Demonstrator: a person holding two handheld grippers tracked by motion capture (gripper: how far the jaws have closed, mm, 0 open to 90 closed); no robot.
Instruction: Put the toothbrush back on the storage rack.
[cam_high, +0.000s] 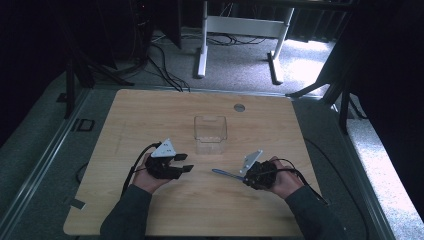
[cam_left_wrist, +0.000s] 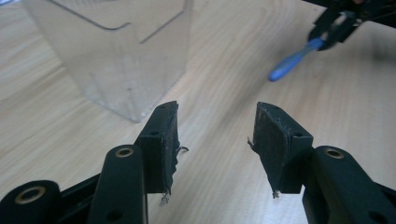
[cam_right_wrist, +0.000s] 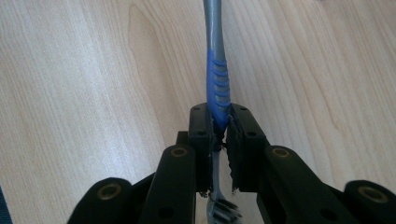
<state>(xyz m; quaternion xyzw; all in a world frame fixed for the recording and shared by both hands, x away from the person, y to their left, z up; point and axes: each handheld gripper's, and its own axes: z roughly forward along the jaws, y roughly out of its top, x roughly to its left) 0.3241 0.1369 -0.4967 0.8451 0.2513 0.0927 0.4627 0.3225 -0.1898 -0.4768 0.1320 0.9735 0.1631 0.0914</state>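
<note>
Near the table's front edge, the right gripper (cam_high: 244, 176) clamps the toothbrush (cam_high: 226, 174) by its blue grip, so tilt it upright before lowering into the clear container (cam_high: 210, 134), while the left gripper (cam_high: 186, 162) waits unclenched, empty.

Two grippers are in use, one per hand: the left gripper (cam_high: 186, 164) and the right gripper (cam_high: 246, 176). Each has two black fingers (cam_left_wrist: 164, 135), four in all. Two hands hold them, the left hand (cam_high: 150, 176) and the right hand (cam_high: 281, 181). One toothbrush (cam_high: 226, 174), blue and grey, is on the scene. One clear plastic container (cam_high: 210, 134) stands on the one wooden table (cam_high: 150, 115). One small round grey disc (cam_high: 239, 107) sits in the tabletop near the far edge.
</note>
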